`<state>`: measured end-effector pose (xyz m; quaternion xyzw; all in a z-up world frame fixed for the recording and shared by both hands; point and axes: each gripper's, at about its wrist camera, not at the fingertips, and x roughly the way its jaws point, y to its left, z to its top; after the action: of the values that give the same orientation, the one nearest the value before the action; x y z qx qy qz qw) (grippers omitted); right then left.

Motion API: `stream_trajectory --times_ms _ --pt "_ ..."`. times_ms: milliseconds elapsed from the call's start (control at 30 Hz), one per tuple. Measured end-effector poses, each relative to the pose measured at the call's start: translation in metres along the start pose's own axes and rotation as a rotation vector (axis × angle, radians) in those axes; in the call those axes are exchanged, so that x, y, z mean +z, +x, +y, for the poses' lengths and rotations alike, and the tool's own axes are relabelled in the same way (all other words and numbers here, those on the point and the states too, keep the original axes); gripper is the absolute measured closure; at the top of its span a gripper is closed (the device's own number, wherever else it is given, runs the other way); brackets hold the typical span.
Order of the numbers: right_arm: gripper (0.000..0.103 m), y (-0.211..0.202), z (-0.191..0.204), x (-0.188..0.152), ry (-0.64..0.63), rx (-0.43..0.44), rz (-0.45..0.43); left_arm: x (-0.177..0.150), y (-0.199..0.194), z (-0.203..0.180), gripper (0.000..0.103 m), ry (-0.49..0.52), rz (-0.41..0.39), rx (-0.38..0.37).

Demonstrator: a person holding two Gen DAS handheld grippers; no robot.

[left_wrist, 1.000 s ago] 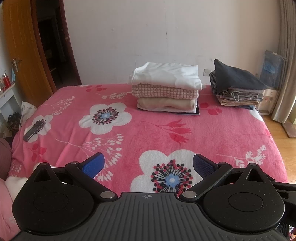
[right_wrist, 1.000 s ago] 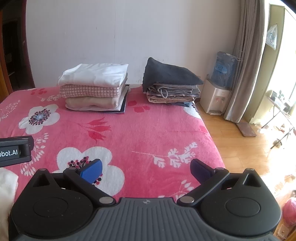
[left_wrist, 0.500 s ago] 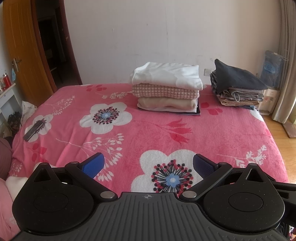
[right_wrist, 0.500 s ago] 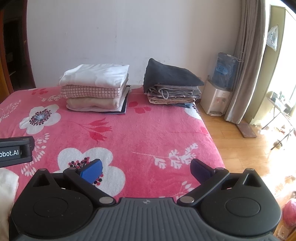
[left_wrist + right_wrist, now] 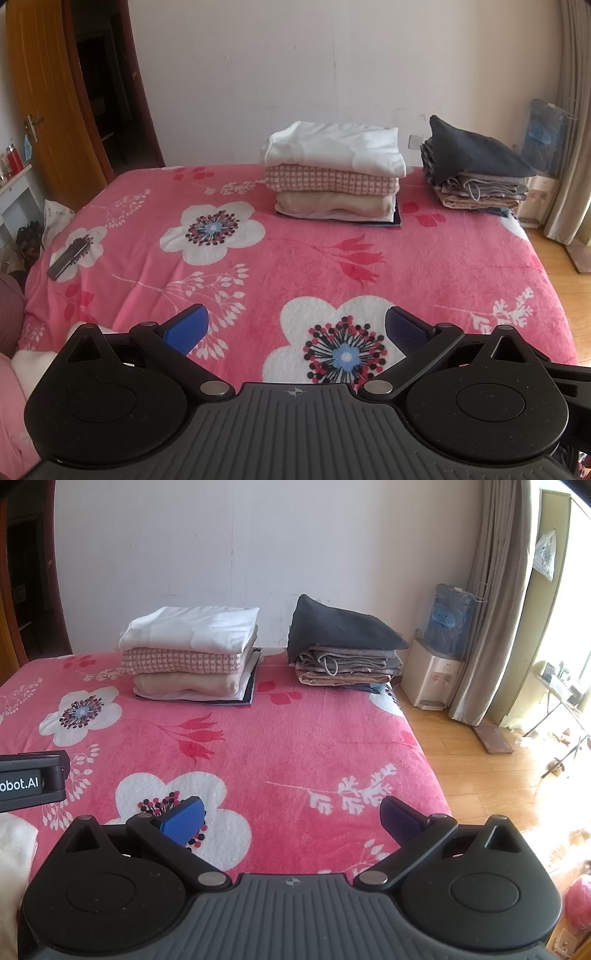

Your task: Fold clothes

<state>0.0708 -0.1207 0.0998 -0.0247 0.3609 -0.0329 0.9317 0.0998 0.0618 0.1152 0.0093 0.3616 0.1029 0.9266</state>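
While both the left gripper (image 5: pixel 294 326) and right gripper (image 5: pixel 291 816) hovered wide open and empty, two folded-clothes stacks (image 5: pixel 334 175) (image 5: pixel 345 646) lay well beyond them; possibly unfolded white fabric (image 5: pixel 31 363) sat beside the left.

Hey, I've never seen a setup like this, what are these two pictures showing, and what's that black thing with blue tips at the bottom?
The black thing is a hand-held grabbing tool; a person carries one in each hand. Each picture comes from a camera on one tool, looking forward past its blue-tipped fingers. One shows the left tongs, the other the right tongs. Both are open and hold nothing. Ahead lies a bed with a pink flowered blanket. At its far end sit two piles of folded clothes: a light stack with a white top, and a darker stack. A small dark object lies near the left edge.
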Motion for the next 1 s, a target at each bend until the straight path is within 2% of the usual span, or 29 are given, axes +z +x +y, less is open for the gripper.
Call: stream_trajectory --times_ms 1000 --pt "0.000 0.0024 0.0006 -0.0005 0.000 -0.001 0.008 0.0003 0.0024 0.0004 0.000 -0.002 0.011 0.003"
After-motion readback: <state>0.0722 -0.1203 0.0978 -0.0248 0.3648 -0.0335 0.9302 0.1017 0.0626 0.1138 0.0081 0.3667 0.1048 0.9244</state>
